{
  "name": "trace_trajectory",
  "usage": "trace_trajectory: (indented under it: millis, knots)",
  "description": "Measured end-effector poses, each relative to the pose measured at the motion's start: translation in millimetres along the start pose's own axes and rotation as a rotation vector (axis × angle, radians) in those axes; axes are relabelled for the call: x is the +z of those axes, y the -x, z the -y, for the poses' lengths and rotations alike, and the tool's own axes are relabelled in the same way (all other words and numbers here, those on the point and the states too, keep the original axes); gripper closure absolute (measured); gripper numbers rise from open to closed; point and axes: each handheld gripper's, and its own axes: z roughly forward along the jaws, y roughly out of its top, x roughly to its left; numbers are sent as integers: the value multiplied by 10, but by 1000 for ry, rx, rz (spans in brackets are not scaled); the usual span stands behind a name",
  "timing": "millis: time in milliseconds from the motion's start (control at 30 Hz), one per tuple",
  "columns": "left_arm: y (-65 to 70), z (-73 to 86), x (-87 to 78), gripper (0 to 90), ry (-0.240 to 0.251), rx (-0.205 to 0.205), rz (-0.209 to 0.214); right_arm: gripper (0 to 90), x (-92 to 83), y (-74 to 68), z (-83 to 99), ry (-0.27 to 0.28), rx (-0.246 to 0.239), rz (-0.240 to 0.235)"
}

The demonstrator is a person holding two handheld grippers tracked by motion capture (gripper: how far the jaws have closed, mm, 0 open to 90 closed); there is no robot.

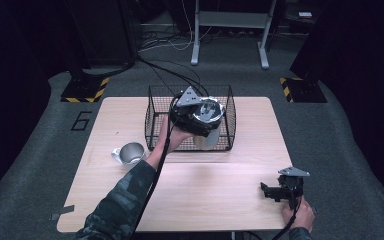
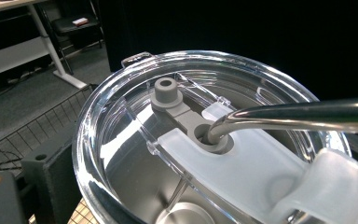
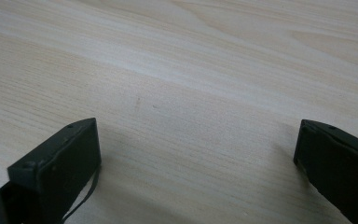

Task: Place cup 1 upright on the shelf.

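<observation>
A steel tumbler (image 1: 207, 114) with a clear lid (image 2: 242, 84) hangs tilted over the black wire basket (image 1: 155, 117) at the back middle of the table. My left gripper (image 1: 196, 120) is shut on the tumbler, holding it from the near left side. A grey slider (image 2: 177, 105) sits on the lid, and a bent metal straw (image 2: 298, 114) passes through its hole. My right gripper (image 1: 279, 190) rests low at the table's front right corner. Its jaws stand wide open over bare wood (image 3: 196, 102), with nothing between them.
A small steel mug (image 1: 130, 153) with a handle stands on the wooden table (image 1: 205, 200), left of the basket. Cables trail from the basket area onto the floor. A white desk frame (image 1: 196, 35) and striped stand bases (image 1: 86, 90) lie beyond the table.
</observation>
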Motion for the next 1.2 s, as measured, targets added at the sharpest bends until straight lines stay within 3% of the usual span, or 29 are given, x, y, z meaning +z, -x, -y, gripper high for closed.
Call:
trace_trajectory:
  millis: [667, 800, 1200]
  knots:
    - [-245, -179, 171, 37, 2, -14, -42, 0, 0, -5, -2, 1, 8, 0]
    - [-299, -211, 208, 37, 3, -38, -42, 0, -3, -3, -3, -4, 6, -4]
    - [-458, -267, 363, 38, -37, -26, -85, 0, -1, 1, -3, -3, 2, -4]
